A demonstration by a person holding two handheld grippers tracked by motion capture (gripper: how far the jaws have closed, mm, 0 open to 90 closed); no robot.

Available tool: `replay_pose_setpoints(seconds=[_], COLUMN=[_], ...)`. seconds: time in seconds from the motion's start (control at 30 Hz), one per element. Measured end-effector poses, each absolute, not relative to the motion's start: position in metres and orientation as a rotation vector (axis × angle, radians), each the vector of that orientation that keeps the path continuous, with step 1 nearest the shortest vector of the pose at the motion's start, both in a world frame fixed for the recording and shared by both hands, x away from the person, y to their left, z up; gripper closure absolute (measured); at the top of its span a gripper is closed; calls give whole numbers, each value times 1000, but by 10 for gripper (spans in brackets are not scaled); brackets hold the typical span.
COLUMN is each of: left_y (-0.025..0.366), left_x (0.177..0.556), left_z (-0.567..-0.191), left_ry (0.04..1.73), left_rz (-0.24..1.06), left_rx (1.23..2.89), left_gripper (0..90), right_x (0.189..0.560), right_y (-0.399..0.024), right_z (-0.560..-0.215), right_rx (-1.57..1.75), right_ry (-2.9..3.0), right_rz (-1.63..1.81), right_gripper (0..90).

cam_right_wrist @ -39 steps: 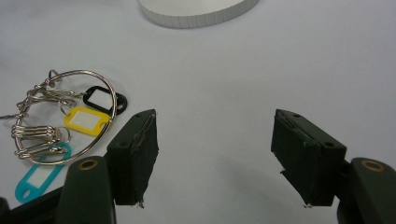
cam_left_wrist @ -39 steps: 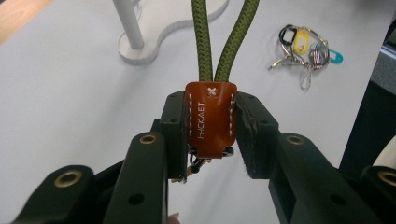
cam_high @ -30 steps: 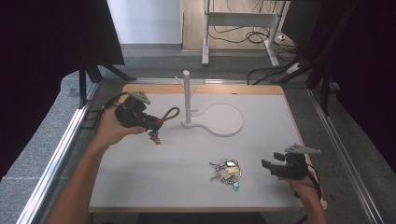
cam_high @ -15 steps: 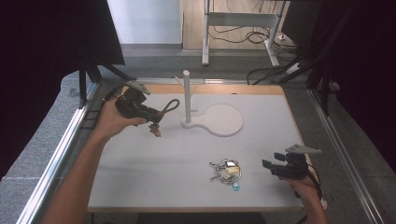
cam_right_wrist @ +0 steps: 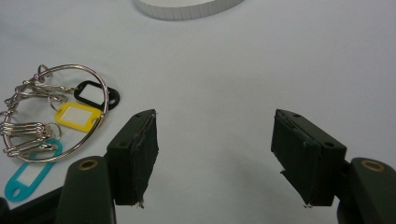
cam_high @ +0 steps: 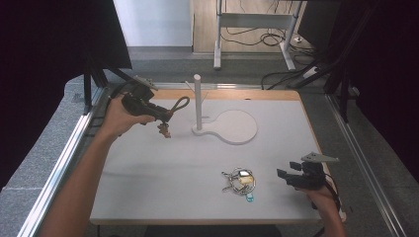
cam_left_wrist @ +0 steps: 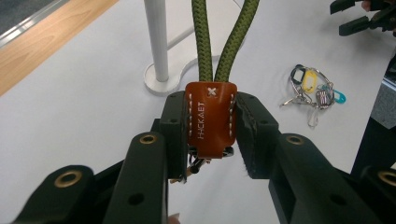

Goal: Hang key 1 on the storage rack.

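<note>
Carried closer to white stand post (cam_high: 197,101): green rope keychain (cam_high: 174,106), clamped at leather tab by left gripper (cam_left_wrist: 211,123). Not yet hung. Right gripper (cam_right_wrist: 215,154) gapes empty beside key ring (cam_high: 239,180).

Your left gripper (cam_left_wrist: 212,135) held a brown leather tab (cam_left_wrist: 211,119) joined to a green rope loop (cam_left_wrist: 222,37), and pale capital letters stamped along the tab appeared to spell "HACKAET", though the second letter was unclear. Above that word, at the tab's top edge, you had a small cross of white stitching. The coloured tags on the key bunch (cam_right_wrist: 56,119) showed blank label windows with nothing readable.
</note>
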State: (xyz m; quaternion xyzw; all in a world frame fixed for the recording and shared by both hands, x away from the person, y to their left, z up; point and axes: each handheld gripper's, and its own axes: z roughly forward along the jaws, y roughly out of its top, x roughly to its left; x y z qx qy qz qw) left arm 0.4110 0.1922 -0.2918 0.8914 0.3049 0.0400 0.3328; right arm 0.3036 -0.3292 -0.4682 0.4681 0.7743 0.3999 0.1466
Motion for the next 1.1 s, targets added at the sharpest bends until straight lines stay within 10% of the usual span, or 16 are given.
replay_pose_setpoints(seconds=[1.1], left_y=[195], left_x=[452], left_z=[-289], left_ry=[878], left_rz=[93], left_rx=[2283], left_gripper=[667], right_x=[303], right_y=[-332], right_z=[-467], right_rx=[1350], right_ry=[2222], right_rz=[1157], right_gripper=[315])
